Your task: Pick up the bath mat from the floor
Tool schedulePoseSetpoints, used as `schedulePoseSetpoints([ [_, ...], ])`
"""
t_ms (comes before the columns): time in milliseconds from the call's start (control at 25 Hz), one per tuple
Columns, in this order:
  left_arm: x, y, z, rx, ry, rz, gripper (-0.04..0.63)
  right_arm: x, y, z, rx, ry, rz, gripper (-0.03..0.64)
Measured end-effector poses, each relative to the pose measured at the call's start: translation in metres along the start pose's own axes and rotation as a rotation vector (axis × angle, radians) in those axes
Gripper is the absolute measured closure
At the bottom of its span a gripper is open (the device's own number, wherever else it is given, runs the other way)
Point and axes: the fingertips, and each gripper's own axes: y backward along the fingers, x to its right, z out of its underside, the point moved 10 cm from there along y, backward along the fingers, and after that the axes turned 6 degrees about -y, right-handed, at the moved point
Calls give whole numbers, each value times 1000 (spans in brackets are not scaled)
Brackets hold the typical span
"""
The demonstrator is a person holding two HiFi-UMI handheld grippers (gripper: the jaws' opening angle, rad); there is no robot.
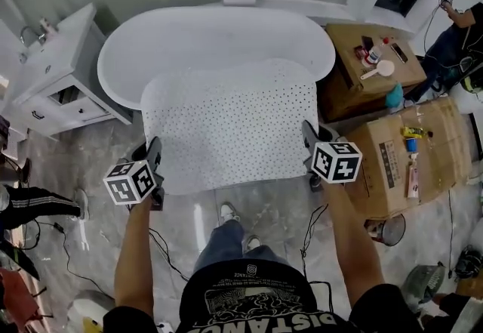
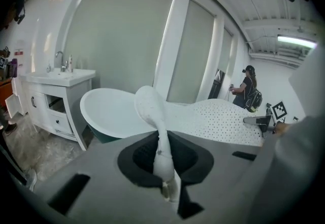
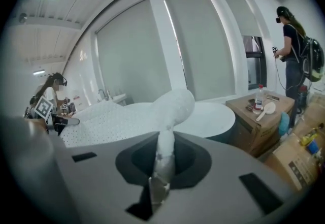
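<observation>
The white perforated bath mat hangs stretched flat in the air between both grippers, above the floor and in front of the white bathtub. My left gripper is shut on the mat's near left corner, and the pinched edge runs up between its jaws. My right gripper is shut on the near right corner, where the mat's edge is clamped too. Each gripper shows far off in the other's view.
A white vanity with a sink stands at the left. Cardboard boxes with small items sit at the right, beside a wooden cabinet. People stand at the room's edges. Cables lie on the marble floor.
</observation>
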Motion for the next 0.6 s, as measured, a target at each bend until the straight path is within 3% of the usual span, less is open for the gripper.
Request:
schedulePoseSetpoints([
  [400, -15, 4, -55, 95, -80, -3, 565, -33, 2, -43, 62, 58, 33, 592],
  [600, -22, 0, -74, 135, -62, 29, 565, -52, 0, -70, 105, 60, 44, 592],
])
